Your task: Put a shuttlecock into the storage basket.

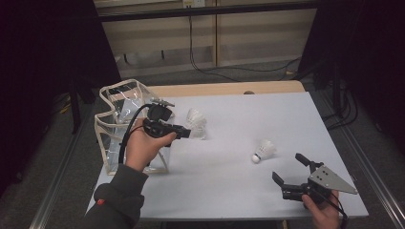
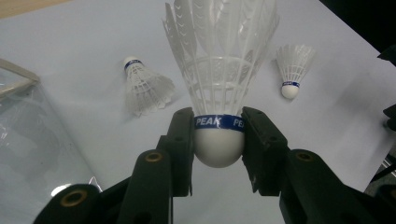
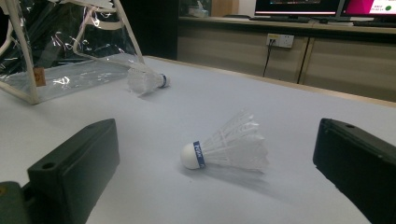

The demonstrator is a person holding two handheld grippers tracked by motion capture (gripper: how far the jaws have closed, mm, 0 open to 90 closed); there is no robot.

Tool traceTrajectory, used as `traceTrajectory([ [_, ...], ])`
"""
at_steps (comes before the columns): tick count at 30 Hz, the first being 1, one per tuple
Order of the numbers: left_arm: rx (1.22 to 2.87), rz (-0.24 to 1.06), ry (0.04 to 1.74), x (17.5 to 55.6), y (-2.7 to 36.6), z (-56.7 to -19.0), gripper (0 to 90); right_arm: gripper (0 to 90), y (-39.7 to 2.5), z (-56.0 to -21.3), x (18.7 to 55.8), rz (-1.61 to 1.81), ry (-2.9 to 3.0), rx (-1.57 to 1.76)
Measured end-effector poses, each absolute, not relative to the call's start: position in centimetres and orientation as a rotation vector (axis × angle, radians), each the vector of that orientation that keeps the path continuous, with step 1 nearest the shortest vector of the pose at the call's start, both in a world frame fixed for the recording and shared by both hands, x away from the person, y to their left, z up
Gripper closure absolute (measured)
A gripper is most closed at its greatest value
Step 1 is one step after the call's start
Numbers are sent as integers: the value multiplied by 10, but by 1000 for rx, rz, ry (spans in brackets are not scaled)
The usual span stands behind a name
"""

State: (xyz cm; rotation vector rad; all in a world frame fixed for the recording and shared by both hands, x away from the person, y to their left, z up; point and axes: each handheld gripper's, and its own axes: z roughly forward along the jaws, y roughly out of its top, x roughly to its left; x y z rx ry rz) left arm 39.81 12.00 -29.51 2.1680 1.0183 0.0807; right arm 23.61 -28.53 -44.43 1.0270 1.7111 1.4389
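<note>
My left gripper (image 1: 184, 131) (image 2: 218, 125) is shut on the cork of a white feather shuttlecock (image 2: 219, 70) (image 1: 198, 130) with a blue band, held just right of a clear plastic bag (image 1: 119, 119). A second shuttlecock (image 1: 193, 115) (image 2: 145, 88) (image 3: 147, 80) lies on the white table beside the held one. A third shuttlecock (image 1: 264, 151) (image 2: 292, 70) (image 3: 224, 150) lies on its side at the right. My right gripper (image 1: 288, 167) (image 3: 218, 129) is open near the front right corner, its jaws wide apart and pointing at that third shuttlecock from a short distance.
The clear bag (image 3: 60, 46) (image 2: 28, 140) with cream trim stands at the table's left edge. The white tabletop (image 1: 239, 191) ends in a wooden strip (image 1: 224, 88) at the back. Cables (image 1: 248, 69) lie on the floor beyond it.
</note>
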Motion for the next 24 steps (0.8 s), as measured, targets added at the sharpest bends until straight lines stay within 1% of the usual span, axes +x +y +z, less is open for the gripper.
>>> traceTrajectory([
  [15,2137,80,1048,408,125,-283,656,5,-286,-444,236,1435,1711,1028],
  [24,2145,92,1057,411,126,-276,656,5,-286,-444,236,1435,1713,1027],
])
